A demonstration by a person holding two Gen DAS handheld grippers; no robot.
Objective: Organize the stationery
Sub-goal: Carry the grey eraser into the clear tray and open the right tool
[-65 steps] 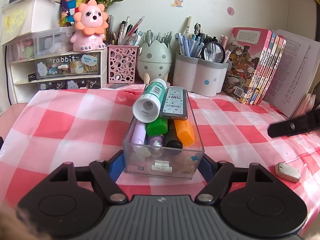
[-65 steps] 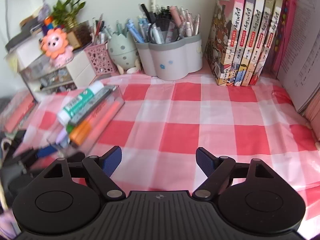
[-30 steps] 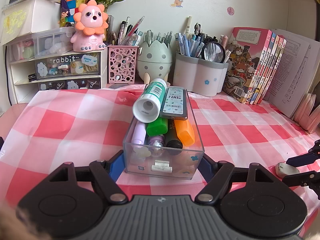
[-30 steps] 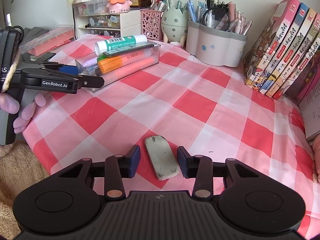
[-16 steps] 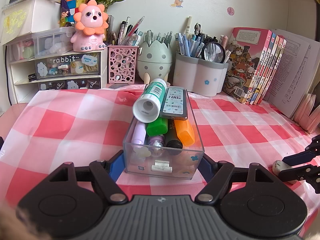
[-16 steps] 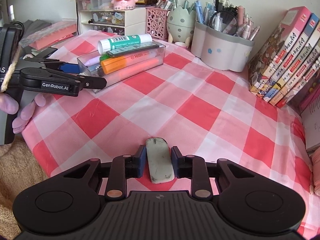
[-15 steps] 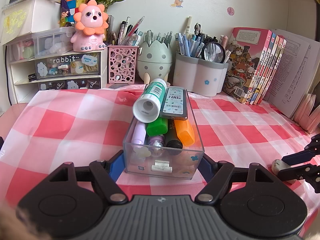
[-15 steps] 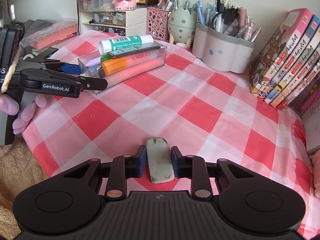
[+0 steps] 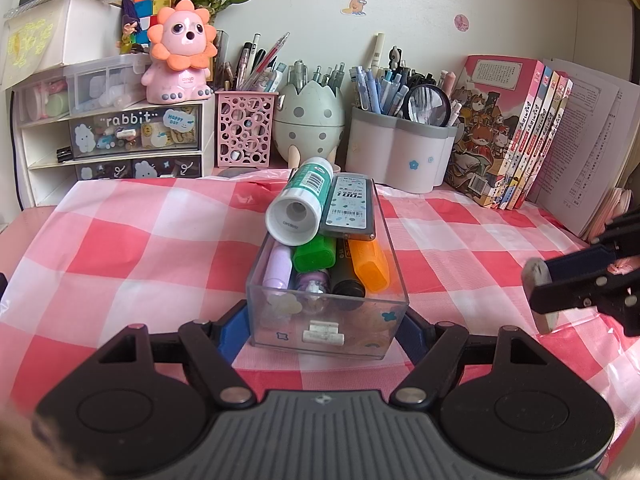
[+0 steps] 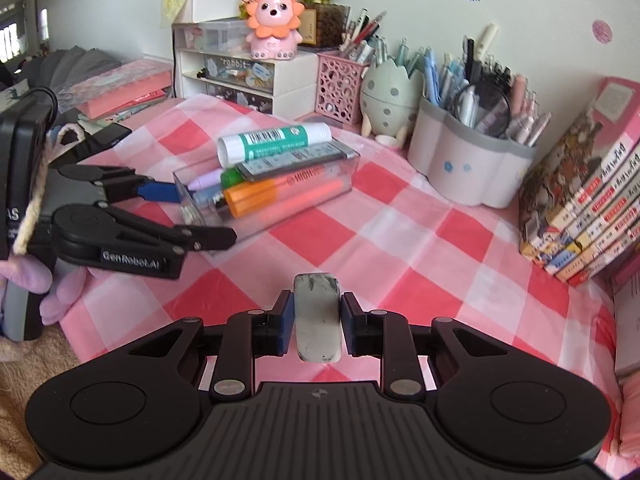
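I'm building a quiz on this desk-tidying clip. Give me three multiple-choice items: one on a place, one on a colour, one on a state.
1. Where does the glue stick lie?
A. On top of the markers in the clear box
B. In the pink pen holder
C. Flat on the cloth

2. What colour is the highlighter at the box's right side?
A. Blue
B. Orange
C. Yellow

3. What is the right gripper doing?
A. Standing wide open over bare cloth
B. Gripping a book
C. Gripping the eraser

Answers: 1 A, it rests across the box's contents. 2 B, its body is orange. 3 C, both pads press on the eraser's sides.
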